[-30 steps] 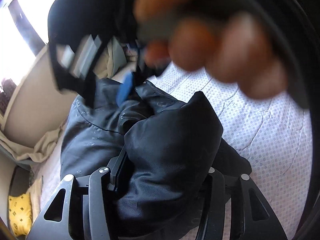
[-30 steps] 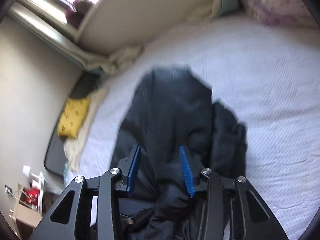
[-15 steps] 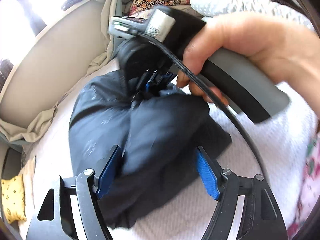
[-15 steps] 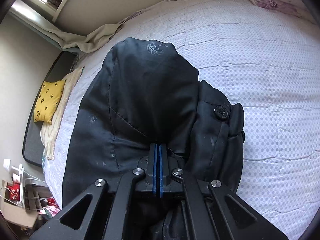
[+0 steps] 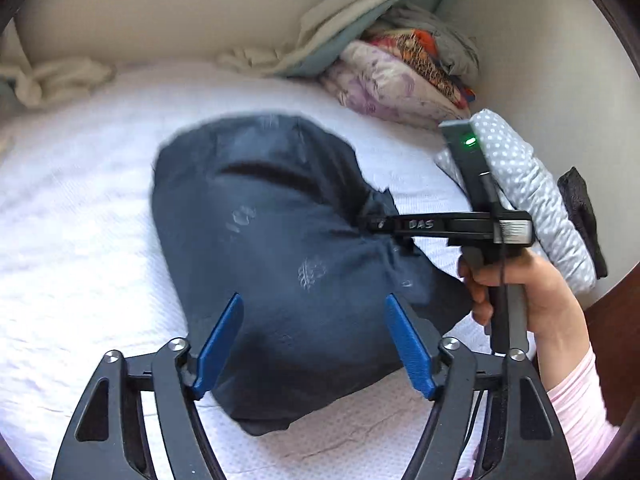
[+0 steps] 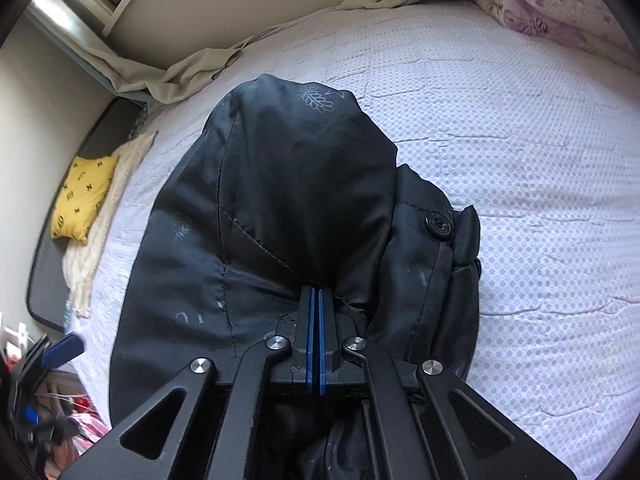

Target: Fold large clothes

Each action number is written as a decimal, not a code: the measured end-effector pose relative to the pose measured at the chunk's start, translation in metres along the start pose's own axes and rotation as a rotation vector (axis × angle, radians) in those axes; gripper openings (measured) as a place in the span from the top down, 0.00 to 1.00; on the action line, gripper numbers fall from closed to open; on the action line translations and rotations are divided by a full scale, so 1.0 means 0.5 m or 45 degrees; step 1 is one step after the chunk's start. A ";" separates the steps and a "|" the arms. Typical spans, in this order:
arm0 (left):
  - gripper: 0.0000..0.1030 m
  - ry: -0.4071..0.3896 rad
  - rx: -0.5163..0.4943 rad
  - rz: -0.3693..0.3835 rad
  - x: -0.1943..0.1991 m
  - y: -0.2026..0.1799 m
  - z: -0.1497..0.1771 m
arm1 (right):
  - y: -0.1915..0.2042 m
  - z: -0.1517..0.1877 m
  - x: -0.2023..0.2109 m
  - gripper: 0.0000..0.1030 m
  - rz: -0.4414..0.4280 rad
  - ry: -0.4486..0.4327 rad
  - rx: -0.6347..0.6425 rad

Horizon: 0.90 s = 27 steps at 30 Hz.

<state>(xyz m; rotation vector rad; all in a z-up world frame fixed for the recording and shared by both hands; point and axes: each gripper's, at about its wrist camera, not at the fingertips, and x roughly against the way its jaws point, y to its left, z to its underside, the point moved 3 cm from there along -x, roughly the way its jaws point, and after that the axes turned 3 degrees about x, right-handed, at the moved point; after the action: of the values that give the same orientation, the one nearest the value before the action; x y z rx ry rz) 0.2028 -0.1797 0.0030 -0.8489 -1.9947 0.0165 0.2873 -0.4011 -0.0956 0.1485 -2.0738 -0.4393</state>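
A dark navy jacket (image 5: pixel 280 248) lies bundled on the white dotted bedspread (image 5: pixel 72 240); it also fills the right wrist view (image 6: pixel 288 208), with a black button (image 6: pixel 439 223) on its right side. My left gripper (image 5: pixel 316 340) is open, its blue pads on either side of the jacket's near end, above it. My right gripper (image 6: pixel 316 300) is shut on a fold of the jacket at its right edge. It also shows in the left wrist view (image 5: pixel 380 224), held by a hand.
Folded quilts (image 5: pixel 400 76) and a dotted grey pillow (image 5: pixel 528 196) lie at the far right of the bed. A beige sheet (image 6: pixel 176 76) is bunched along the wall. A yellow cushion (image 6: pixel 84 196) and clutter (image 6: pixel 36 392) are off the bed's left side.
My left gripper let go of the jacket, opened and pulled back above it. My right gripper closed on a fold of the jacket and stays clamped.
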 end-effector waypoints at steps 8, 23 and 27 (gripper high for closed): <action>0.29 -0.013 -0.132 -0.077 -0.045 0.009 0.037 | 0.035 0.028 0.013 1.00 0.186 -0.001 0.098; 0.27 -0.100 -0.291 -0.129 -0.067 0.010 0.093 | 0.067 0.021 0.079 0.95 0.202 -0.157 0.036; 0.27 -0.098 -0.298 -0.137 -0.065 0.009 0.097 | 0.125 -0.003 0.148 0.78 0.195 -0.291 0.118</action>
<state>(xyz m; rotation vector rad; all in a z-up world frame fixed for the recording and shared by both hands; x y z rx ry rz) 0.1785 -0.1795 -0.0504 -0.8978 -2.1401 -0.2538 0.2546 -0.3641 -0.0122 -0.0063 -2.3119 -0.2766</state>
